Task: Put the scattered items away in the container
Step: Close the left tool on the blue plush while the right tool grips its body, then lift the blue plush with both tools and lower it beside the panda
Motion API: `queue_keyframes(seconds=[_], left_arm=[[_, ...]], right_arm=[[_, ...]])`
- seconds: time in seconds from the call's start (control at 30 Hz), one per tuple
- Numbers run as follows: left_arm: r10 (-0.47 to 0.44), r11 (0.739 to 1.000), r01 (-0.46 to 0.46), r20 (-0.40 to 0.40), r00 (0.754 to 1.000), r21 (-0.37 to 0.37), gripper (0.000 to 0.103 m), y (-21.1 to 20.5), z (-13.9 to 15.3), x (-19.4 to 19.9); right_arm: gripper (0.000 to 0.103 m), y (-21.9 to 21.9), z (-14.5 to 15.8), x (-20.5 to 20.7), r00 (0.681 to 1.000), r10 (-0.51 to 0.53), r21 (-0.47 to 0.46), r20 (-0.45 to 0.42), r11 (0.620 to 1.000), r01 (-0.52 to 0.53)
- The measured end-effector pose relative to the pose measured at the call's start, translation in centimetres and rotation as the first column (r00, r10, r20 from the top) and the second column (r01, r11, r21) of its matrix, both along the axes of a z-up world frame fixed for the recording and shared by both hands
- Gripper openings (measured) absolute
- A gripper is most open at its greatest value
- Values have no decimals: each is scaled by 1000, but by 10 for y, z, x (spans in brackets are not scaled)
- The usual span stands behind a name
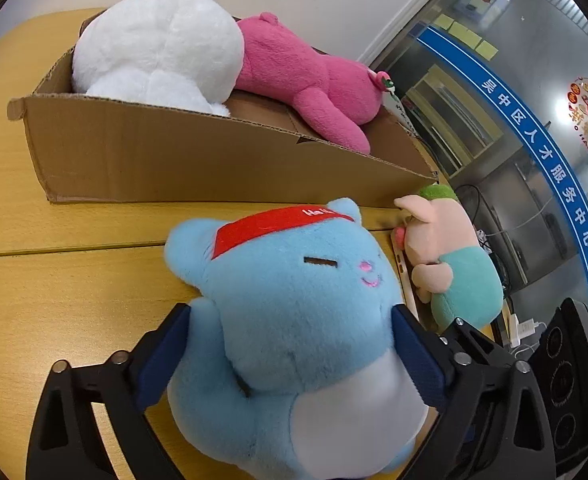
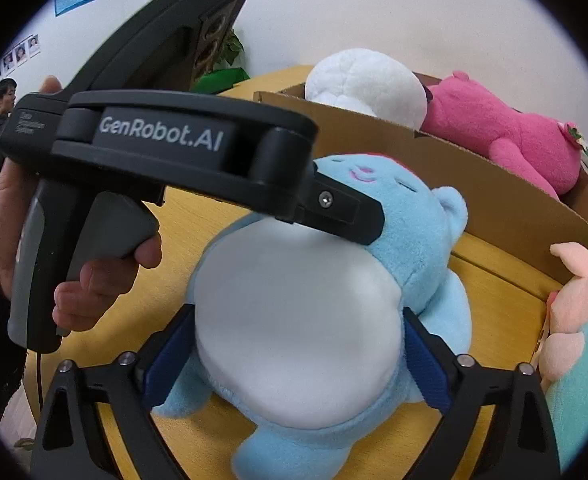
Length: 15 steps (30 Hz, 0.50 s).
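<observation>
Two hand-held tools close around a blue plush cat [image 1: 294, 312] lying on the yellow table [image 1: 61, 288]. The left tool [image 1: 294, 340] grasps its upper body, pads pressed into the fur; the right tool [image 2: 298, 344] grasps its white belly. At 12 o'clock, the cardboard box [image 1: 197, 160] holds a white plush [image 1: 157, 48] and a pink bear [image 1: 310, 80]. At 3 o'clock stands a pig plush [image 1: 450, 256].

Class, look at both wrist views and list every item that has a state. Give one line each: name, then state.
Blue plush cat: lying face up on the table, outside the box, between both grippers' fingers.
White plush: inside the box.
Pink plush bear: inside the box, one leg over the rim.
Pig plush: on the table, outside the box.
Cardboard box: open-topped, part filled.
Left gripper: closed on the cat's head.
Right gripper: closed on the cat's belly.
</observation>
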<state>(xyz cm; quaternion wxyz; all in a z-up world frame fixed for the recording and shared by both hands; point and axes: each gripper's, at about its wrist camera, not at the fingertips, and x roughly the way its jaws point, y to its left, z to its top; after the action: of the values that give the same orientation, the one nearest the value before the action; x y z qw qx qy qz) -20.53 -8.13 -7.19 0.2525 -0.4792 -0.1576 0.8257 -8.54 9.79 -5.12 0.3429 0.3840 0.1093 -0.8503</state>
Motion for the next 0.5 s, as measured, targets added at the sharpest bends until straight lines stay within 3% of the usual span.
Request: queue_keyframes(seconds=[0.13,0.17,0.2,0.23,0.33,0.4,0.43,0.5], left_arm=[[0,1000,0,-20,1000,-13,85,1,11,4],[-1,1000,1,-25,1000,-10,79,1,14,5],[-11,1000,11,-27,1000,13,63,1,17,5],[-18,999,18,-18,1000,37,62,1,18,4],[-16,1000,16,-23,1000,5,65,5,23,-2],[-23,1000,23,7,1000,-19,70,8,14,-11],[-27,1000,27,19,999,-13,78,8,10,-13],[-41,999,41,26,999,-24,86,15,5,-15]], right_arm=[[80,7,7,2,1000,3,-53,-15,999,-4],[78,8,9,2,1000,3,-65,-21,998,-5],[76,10,12,1,1000,1,-76,-27,997,-3],[74,13,15,2,999,-5,-88,-38,996,1],[72,18,28,0,999,-5,-119,-46,993,-1],[72,15,26,-7,1000,10,-77,-25,997,-12],[73,13,20,-11,1000,17,-53,-7,998,-17],[88,13,14,-15,999,27,-56,19,998,-26]])
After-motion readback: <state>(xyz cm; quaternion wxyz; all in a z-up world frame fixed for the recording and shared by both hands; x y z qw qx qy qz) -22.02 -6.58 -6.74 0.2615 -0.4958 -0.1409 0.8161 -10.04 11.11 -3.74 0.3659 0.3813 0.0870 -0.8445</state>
